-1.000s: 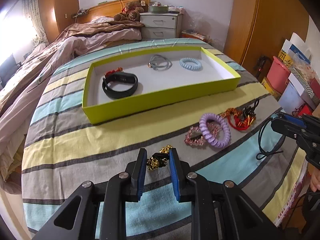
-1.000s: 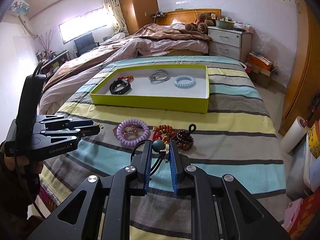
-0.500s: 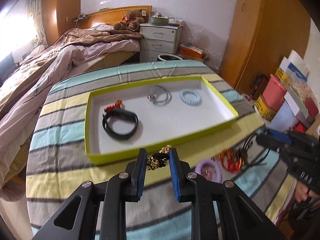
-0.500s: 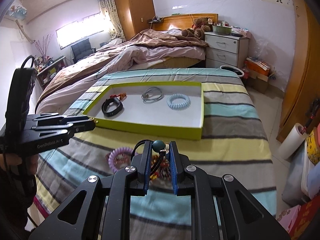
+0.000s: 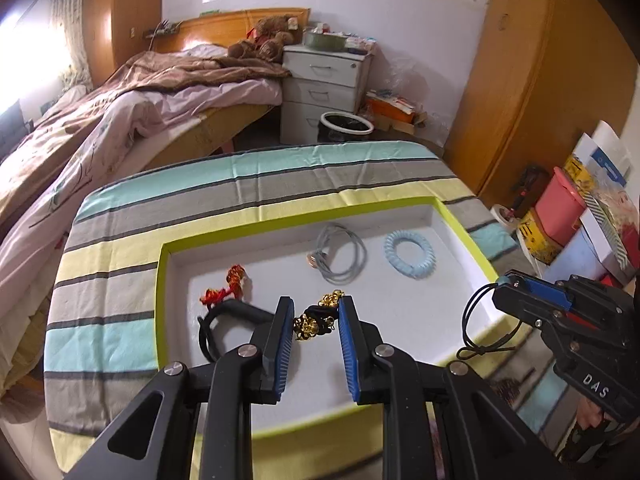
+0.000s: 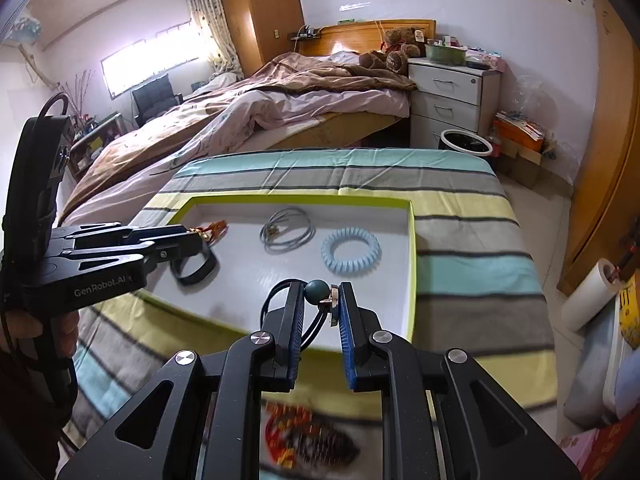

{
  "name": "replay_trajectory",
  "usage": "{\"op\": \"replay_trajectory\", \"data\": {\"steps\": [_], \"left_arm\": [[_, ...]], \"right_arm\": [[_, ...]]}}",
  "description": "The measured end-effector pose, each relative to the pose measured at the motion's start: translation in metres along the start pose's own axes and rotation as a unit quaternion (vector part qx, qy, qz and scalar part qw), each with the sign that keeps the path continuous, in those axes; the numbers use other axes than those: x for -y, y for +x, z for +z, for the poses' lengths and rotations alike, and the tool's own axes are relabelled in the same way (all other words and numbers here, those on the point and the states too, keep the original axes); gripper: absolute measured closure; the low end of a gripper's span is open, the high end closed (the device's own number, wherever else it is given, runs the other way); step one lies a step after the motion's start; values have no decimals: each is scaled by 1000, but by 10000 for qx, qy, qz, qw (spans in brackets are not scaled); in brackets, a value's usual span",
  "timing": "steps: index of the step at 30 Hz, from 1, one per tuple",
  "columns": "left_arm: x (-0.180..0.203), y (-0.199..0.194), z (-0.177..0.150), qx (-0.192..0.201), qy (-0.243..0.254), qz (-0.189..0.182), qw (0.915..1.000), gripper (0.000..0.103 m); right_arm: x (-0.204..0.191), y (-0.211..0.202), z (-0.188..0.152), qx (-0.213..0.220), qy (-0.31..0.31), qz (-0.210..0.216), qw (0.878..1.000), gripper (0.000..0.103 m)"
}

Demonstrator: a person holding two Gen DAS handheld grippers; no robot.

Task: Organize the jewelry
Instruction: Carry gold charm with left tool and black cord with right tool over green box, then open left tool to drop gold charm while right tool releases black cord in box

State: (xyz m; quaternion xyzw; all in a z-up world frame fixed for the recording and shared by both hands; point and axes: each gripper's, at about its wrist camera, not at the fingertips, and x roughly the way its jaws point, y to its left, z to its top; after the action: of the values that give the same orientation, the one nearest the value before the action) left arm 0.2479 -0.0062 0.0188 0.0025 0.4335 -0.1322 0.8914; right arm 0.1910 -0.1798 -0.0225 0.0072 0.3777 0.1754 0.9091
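Observation:
My left gripper [image 5: 316, 312] is shut on a gold and black bracelet [image 5: 316, 318] and holds it over the yellow-green tray [image 5: 160, 280]. My right gripper [image 6: 320, 300] is shut on a black cord necklace with a teal bead [image 6: 317, 291], above the tray's near right part [image 6: 412, 248]. In the tray lie a black band [image 6: 194, 270], a red charm [image 5: 224, 286], a grey cord [image 5: 340, 254] and a light blue coil bracelet [image 5: 409, 248]. The right gripper also shows in the left wrist view [image 5: 508, 286], the left one in the right wrist view [image 6: 200, 236].
The tray sits on a striped cloth [image 5: 280, 176]. More jewelry [image 6: 308, 436] lies blurred on the cloth below my right gripper. A bed [image 5: 140, 92], white drawers [image 5: 324, 84], a bin [image 5: 346, 124] and boxes [image 5: 568, 216] stand beyond.
Both grippers moved forward and up with their jewelry, from over the cloth to over the tray. The loose jewelry on the cloth dropped out of the left wrist view.

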Motion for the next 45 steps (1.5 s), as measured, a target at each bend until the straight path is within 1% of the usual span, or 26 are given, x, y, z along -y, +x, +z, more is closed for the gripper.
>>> {"op": "replay_trajectory", "data": {"steps": [2,4,11,14,17,24,30,35,36,37,39,42,44,45], "left_arm": [[-1,7,4,17,11,52,10000,80],[-3,15,9,-30,-45,7,10000,80],[-15,46,18,-245,-88,154,9995,80],[-20,56,18,-328,-170,100,9993,80],[-23,62,19,-348,-211,133,9991,80],[-28,73,19,-450,-283,90,9985,80],[-27,73,19,-430,-268,91,9987,80],[-27,72,18,-443,-261,92,9986,80],[-26,72,19,-447,-259,85,9986,77],[-26,72,18,-452,-269,85,9986,71],[-26,72,19,-446,-287,66,9986,65],[-26,70,19,-448,-325,52,9985,65],[-26,68,19,-422,-316,56,9986,65],[-26,66,19,-406,-323,49,9986,65]], "right_arm": [[2,10,5,-71,61,45,9999,85],[5,23,10,-159,142,89,9997,85],[2,52,17,-422,41,84,9991,85],[0,62,17,-529,-15,48,9986,85],[-3,69,16,-623,-149,-44,9979,85],[-8,75,19,-690,-364,-190,9968,85],[-14,77,19,-714,-562,-357,9952,85],[-16,78,19,-716,-628,-410,9946,85],[-16,78,19,-713,-623,-415,9946,85],[-15,78,19,-712,-614,-421,9947,84],[-15,78,19,-702,-616,-434,9947,84],[-14,77,19,-699,-560,-441,9950,77],[-12,76,20,-673,-509,-430,9955,65],[-11,75,20,-654,-483,-423,9958,64]]}}
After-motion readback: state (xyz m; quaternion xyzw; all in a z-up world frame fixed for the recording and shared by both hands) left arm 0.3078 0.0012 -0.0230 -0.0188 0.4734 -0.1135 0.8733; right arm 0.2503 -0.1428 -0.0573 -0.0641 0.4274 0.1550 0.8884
